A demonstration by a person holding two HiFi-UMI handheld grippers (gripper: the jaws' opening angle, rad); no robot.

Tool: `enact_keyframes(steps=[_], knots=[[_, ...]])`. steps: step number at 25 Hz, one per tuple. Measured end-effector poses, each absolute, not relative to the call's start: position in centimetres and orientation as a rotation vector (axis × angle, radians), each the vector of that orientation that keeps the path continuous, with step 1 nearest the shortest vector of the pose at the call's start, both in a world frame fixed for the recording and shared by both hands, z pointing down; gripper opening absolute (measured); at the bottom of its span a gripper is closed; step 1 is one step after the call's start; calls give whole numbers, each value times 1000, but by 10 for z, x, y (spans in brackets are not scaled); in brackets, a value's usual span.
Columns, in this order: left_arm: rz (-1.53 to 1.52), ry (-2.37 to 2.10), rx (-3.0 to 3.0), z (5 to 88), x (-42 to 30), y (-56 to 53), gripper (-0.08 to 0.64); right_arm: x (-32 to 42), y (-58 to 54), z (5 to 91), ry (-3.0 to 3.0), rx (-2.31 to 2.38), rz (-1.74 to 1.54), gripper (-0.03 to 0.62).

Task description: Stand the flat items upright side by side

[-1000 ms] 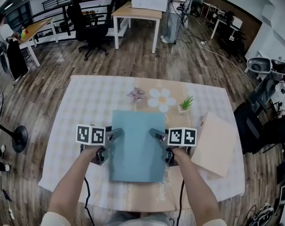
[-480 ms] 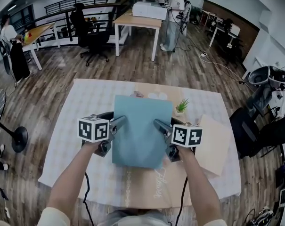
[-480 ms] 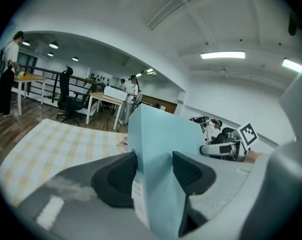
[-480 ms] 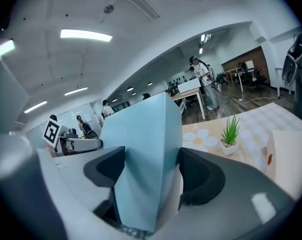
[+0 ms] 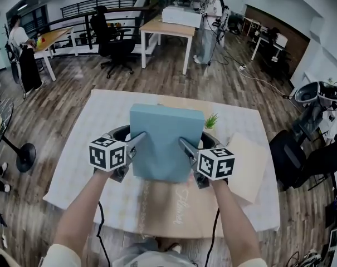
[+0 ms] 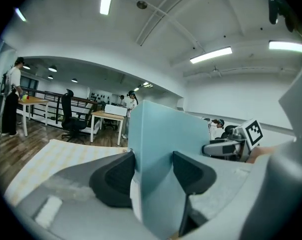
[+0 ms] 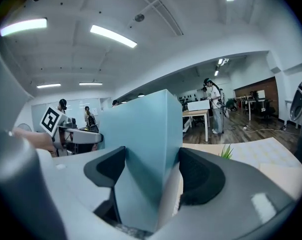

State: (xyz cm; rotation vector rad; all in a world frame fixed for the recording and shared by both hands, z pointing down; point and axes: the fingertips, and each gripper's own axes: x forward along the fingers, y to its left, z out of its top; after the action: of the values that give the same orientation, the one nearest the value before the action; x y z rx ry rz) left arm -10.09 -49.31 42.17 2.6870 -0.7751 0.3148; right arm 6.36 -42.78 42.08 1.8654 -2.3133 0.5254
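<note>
Item: light blue flat rectangular book, held near upright over the table; left tongs clamp its left edge, right tongs its right edge. Step: standing it up. Next, probably: seat its bottom edge squarely; beige flat board lies flat alongside, awaiting

The book is pale blue, the other flat item beige, the tablecloth faintly yellow-and-white checked.

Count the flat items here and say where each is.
2. The blue book is gripped by the left gripper and right gripper; the beige board lies flat on the table at right. Something could hide behind the book.
</note>
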Motion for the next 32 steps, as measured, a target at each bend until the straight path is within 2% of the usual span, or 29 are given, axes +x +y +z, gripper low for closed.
enact_keyframes(steps=[19, 32], knots=[[310, -1056, 2709, 417, -136, -402, 255, 34, -351, 413, -2368, 1703, 239, 344], [293, -1162, 2662, 418, -143, -386, 255, 30, -338, 414, -2407, 1608, 216, 342]])
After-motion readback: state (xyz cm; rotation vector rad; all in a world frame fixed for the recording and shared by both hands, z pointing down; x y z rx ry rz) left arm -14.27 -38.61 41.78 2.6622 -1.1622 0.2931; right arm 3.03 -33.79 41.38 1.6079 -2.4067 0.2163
